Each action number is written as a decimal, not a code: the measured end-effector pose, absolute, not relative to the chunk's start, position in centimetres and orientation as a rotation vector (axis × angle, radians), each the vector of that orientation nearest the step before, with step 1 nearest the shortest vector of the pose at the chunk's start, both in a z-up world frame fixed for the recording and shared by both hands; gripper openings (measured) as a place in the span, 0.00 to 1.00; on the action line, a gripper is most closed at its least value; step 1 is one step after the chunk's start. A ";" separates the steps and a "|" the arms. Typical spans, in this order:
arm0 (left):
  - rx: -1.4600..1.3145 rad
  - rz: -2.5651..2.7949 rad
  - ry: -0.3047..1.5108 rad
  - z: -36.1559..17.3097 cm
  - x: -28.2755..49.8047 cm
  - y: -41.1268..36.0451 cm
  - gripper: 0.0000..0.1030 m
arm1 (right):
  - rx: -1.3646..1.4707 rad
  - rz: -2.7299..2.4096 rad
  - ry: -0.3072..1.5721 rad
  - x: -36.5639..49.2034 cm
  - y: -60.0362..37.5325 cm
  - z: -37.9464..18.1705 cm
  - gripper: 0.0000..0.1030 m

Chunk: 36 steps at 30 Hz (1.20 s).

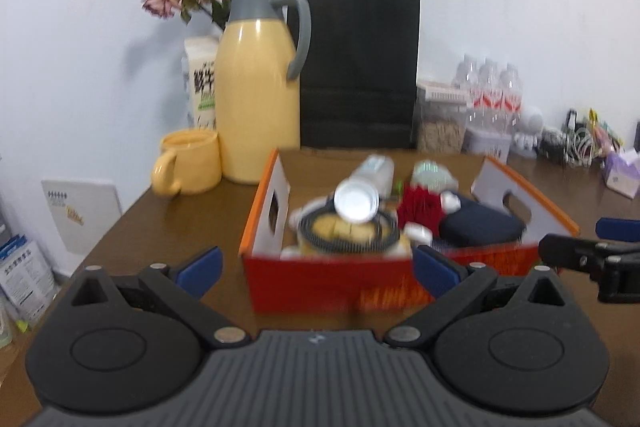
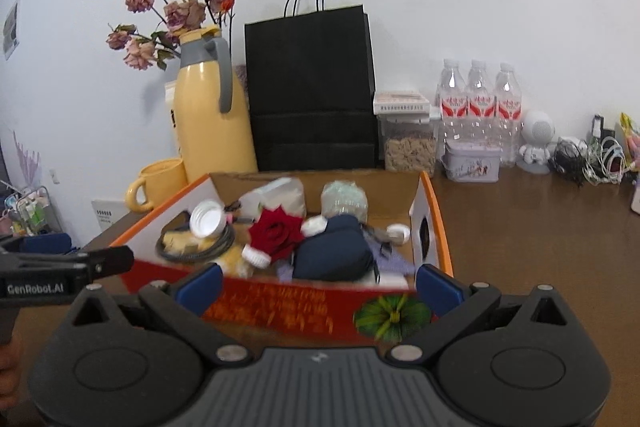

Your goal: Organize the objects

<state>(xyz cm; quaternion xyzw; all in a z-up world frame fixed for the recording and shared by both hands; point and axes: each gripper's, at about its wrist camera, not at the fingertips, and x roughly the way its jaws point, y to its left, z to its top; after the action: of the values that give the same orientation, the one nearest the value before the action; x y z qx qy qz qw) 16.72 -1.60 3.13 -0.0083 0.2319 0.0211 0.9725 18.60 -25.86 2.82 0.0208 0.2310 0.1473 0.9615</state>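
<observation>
Both wrist views face the box [image 1: 328, 283] closely, from its near side.

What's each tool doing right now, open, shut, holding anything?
Left tool: open, fingers spread wide, empty, facing the red box.
Right tool: open, fingers spread wide, empty, facing the same box.

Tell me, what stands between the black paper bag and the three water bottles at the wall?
A clear lidded container of brownish food stands between the black paper bag and the water bottles; the right wrist view shows it best.
</observation>
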 end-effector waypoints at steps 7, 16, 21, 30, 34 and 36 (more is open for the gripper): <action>-0.023 0.043 0.519 2.7 12.8 -1.5 1.00 | 0.031 0.301 0.508 15.1 -25.7 2.3 1.00; -0.016 0.043 0.540 2.8 9.7 -1.9 1.00 | 0.017 0.308 0.514 12.2 -25.0 2.4 1.00; -0.016 0.046 0.545 2.8 9.0 -2.0 1.00 | 0.015 0.302 0.509 11.5 -25.1 2.6 1.00; -0.014 0.049 0.542 3.0 8.7 -2.0 1.00 | 0.016 0.298 0.504 11.1 -25.4 2.7 1.00; -0.013 0.052 0.543 3.0 8.7 -2.0 1.00 | 0.016 0.299 0.504 11.2 -25.4 2.7 1.00; -0.013 0.052 0.543 3.0 8.7 -2.0 1.00 | 0.016 0.299 0.504 11.2 -25.4 2.7 1.00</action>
<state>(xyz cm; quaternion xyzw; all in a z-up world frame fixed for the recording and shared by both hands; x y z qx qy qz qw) 8.69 -2.05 2.97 -0.0066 0.2683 0.0258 0.9630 11.15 -25.39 2.68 0.0080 0.2485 0.1473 0.9573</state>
